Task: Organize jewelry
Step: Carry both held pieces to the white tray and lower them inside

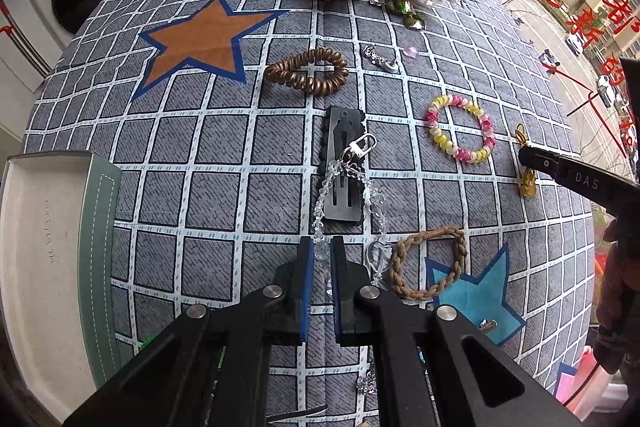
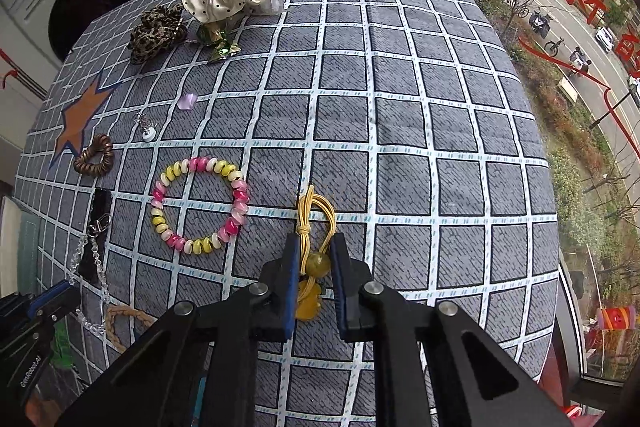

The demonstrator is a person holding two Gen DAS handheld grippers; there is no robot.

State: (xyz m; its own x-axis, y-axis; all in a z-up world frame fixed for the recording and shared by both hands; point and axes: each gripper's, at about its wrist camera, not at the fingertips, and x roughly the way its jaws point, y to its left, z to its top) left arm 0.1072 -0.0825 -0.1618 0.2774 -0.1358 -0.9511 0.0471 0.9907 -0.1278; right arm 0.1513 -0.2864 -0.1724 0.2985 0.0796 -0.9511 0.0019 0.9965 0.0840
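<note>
Crystal bead chain (image 1: 322, 227): lying over the black hair clip (image 1: 343, 167) mid-counter, one strand pinched low down by the left tongs (image 1: 321, 247), narrow, closed on the beads
Yellow cord tie (image 2: 314, 227): near the right side of the counter (image 2: 400, 131), bead and cord caught between the right tongs (image 2: 314, 255), narrow, closed on it
Step in hand: probably lifting both pieces off the cloth toward the box
Doing it well: raise the chain straight and slow, since its clasp (image 1: 362, 146) rests on the clip and may drag it along; keep the grip on a bead, not on the thin thread between
Cord tie: lift clear before swinging left, loop hanging loose
Box (image 1: 100, 195): at the left edge, open, wall standing in the path, so carry over it and not into it
Neighbours: braided tan ring (image 1: 428, 263) just beside the chain, pink-yellow coil band (image 2: 200, 205) near the cord
Open room: bare cloth to the right of the cord tie, with the counter edge beyond
</note>
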